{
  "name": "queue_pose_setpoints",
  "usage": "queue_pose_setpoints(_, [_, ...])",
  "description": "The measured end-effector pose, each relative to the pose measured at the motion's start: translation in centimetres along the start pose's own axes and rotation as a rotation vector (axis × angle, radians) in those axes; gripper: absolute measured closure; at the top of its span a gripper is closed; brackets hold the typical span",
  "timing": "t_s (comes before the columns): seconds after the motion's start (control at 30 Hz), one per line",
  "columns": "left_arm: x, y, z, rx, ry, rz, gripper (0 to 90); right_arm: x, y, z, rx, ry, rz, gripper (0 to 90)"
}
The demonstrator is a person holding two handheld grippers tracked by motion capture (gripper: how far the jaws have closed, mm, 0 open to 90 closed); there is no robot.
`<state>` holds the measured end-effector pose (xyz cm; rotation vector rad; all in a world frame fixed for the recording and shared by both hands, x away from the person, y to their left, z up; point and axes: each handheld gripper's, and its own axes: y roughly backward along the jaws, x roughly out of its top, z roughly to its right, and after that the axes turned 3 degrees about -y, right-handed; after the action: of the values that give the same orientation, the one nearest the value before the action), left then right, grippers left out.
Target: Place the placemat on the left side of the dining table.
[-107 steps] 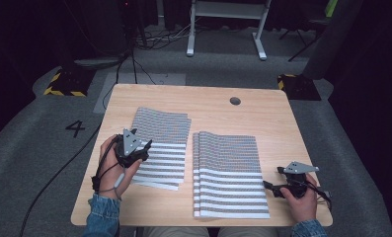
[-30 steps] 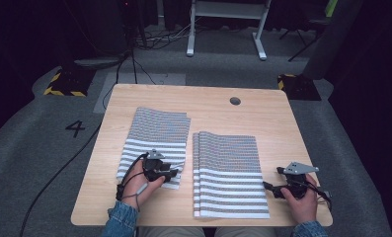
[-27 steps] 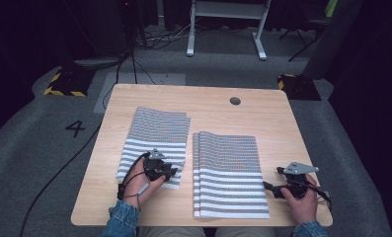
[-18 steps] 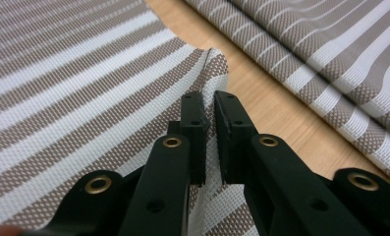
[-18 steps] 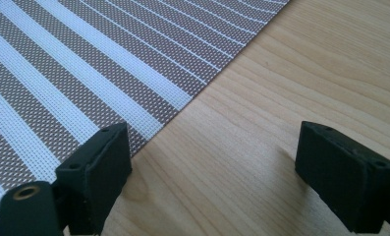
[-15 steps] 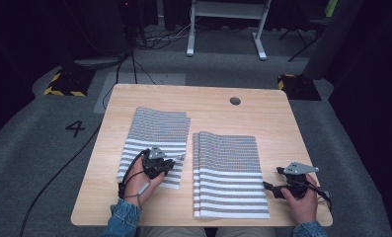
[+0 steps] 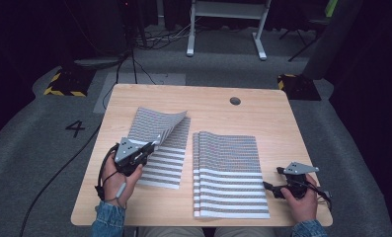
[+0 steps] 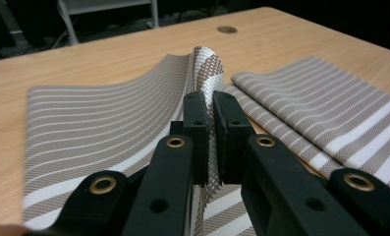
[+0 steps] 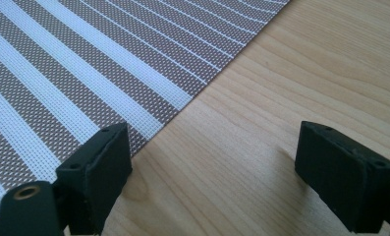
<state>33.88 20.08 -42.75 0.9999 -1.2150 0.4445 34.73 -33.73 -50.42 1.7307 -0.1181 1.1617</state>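
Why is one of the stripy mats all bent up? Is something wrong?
The left stripy mat isn't flat: the left gripper has just closed on its right edge, so that edge curls up off the table. The right stack of mats lies flat and neat, beside the open right gripper. Nothing looks torn.

The lifted placemat (image 7: 156,129) hides the mats beneath it at centre left of the high view, so their count cannot be told. In the right hand-held gripper (image 9: 212,184) view, the striped stack (image 9: 84,73) is cut off by the left and top edges. The left hand-held gripper (image 8: 208,142) view is blurred at its far left.
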Motion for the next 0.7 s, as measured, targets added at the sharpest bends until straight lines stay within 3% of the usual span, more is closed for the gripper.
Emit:
queue_pose_setpoints(0.2, [0.1,1.2,-0.9,0.040,0.011,0.043,84.8,0.0,0.0,0.0,0.000,0.000,0.000,13.8])
queue_pose_setpoints(0.43, [0.1,3.3,-2.4,0.135,0.041,0.114,84.9,0.0,0.0,0.0,0.000,0.000,0.000,13.9])
queue_pose_setpoints(0.5, [0.1,3.5,-2.6,0.152,0.045,0.117,84.9,0.0,0.0,0.0,0.000,0.000,0.000,13.9])
queue_pose_setpoints(0.57, [-0.1,4.1,-3.2,0.209,0.031,0.102,84.9,0.0,0.0,0.0,0.000,0.000,0.000,13.9])
queue_pose_setpoints(0.7, [-0.4,4.9,-3.9,0.259,0.045,0.099,84.9,0.0,0.0,0.0,0.000,0.000,0.000,13.8])
